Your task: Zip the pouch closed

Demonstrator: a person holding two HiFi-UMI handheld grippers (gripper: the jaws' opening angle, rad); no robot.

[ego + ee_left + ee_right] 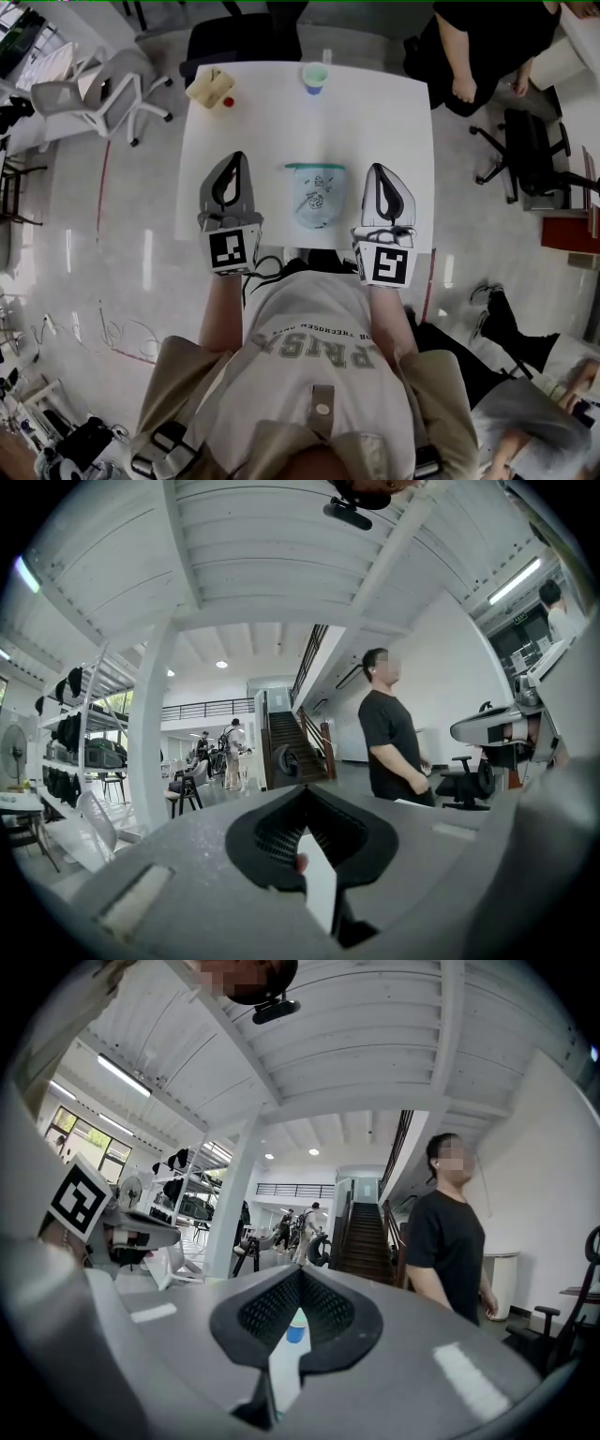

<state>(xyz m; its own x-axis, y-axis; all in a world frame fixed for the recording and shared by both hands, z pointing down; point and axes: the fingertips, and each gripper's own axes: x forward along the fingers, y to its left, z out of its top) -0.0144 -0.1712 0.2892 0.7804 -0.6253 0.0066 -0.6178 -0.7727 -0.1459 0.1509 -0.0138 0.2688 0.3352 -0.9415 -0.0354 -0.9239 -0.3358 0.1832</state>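
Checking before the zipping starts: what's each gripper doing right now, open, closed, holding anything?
Left gripper: jaws closed, holding nothing.
Right gripper: jaws closed, holding nothing.

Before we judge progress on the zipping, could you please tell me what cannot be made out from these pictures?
Pouch zip, head view: too small to tell open from closed.
Pouch, gripper views: out of sight; the left gripper and right gripper bodies fill the lower frames.
Tan item at the table's far corner, head view: too small to identify.
Cup contents, head view: too small.
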